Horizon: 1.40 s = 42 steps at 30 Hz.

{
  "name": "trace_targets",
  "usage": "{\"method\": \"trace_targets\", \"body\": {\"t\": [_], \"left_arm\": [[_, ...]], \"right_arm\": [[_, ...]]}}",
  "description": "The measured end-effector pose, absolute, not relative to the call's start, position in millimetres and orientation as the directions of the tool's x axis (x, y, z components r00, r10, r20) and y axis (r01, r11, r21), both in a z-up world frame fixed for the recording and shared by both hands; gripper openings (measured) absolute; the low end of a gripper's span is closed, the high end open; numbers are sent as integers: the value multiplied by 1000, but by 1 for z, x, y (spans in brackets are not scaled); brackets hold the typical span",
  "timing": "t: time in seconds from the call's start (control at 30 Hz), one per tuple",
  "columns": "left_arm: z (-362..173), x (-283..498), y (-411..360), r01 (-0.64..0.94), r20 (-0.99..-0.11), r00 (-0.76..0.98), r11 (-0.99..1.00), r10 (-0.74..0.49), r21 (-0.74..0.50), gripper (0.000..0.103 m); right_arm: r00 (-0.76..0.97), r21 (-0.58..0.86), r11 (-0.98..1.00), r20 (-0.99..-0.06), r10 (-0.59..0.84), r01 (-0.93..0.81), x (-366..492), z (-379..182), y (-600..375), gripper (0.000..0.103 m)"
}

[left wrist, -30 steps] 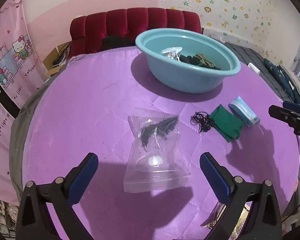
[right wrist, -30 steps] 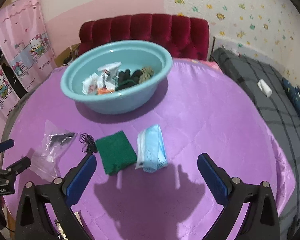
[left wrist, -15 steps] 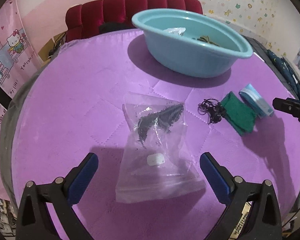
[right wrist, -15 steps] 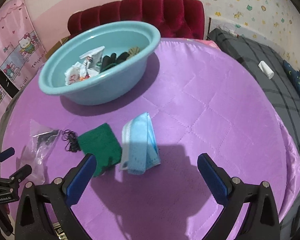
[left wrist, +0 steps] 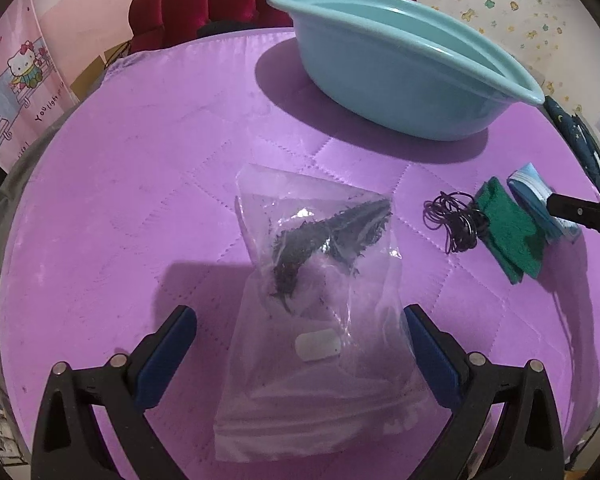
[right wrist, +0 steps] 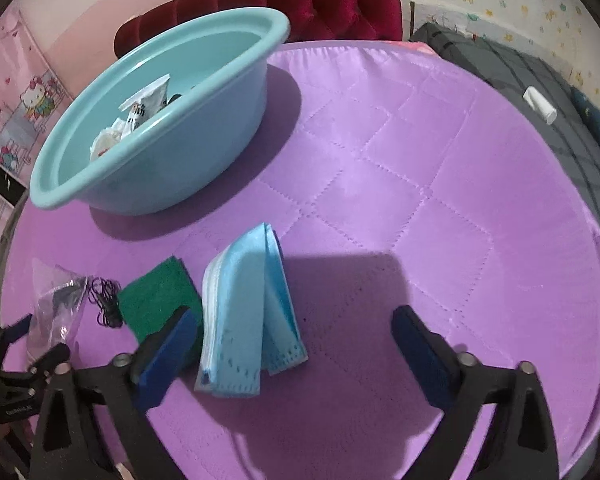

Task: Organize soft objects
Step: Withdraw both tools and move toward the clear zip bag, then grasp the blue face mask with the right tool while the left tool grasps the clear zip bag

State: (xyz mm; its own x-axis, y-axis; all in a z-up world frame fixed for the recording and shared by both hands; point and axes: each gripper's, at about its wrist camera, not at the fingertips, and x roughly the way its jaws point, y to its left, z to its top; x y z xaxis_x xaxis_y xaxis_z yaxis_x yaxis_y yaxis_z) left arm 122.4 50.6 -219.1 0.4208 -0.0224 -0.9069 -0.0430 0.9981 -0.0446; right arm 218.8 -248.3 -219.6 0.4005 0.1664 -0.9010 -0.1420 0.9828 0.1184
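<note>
left wrist: left hand-held gripper (left wrist: 300, 344) wide, nothing gripped, clear zip bag (left wrist: 316, 316) with dark contents lying between its fingers on the purple quilted bed (left wrist: 140, 168).
right wrist: right hand-held gripper (right wrist: 296, 344) jaws wide but just been closing, folded blue face masks (right wrist: 248, 316) between them, ungripped. green cloth (right wrist: 160, 304) just beside, teal basin (right wrist: 188, 132) behind.

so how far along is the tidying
Done: some packets sit in the basin. In hand: nothing; the left tool straddles the plastic bag, and the right tool, just narrowing, the masks. Left: bag, masks, hair ties, green cloth.
</note>
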Motion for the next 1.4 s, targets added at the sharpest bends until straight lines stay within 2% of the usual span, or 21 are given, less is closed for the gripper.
{"method": "trace_targets", "body": {"t": [0.1,0.17,0.2,0.27,0.3,0.33,0.37,0.43,0.53,1.4], "left_arm": [[-221,125,52,-45,-909,416,997,-33,-56,103],[-221,127,53,-43,-908,418,997,-40,-64,102],[-221,127,53,-39,-907,418,996,-53,-77,97],[-216,127,52,-34,-903,427,997,-53,-74,73],[-213,126,52,-32,-897,439,997,-51,-73,60],[-212,126,52,-30,-894,443,996,-60,-82,53],[-210,126,52,-27,-892,445,995,-76,-98,51],[-207,125,51,-22,-891,448,995,-78,-98,46],[-202,121,50,-12,-887,455,995,-81,-97,44],[-138,90,37,24,-844,524,992,-119,-125,43]], "right_arm": [[383,159,977,-901,202,-142,224,-223,-248,81],[371,198,969,-897,240,-147,225,-225,-246,62],[369,201,968,-897,244,-151,225,-225,-245,56],[362,190,968,-901,239,-165,225,-227,-240,25],[357,194,966,-901,245,-174,225,-227,-237,23],[362,186,967,-901,239,-175,224,-226,-236,19],[367,184,967,-899,237,-174,223,-225,-236,15],[379,183,968,-895,236,-170,220,-221,-236,15],[391,159,971,-894,218,-177,216,-215,-233,14],[441,134,975,-875,200,-177,172,-165,-229,15]]}}
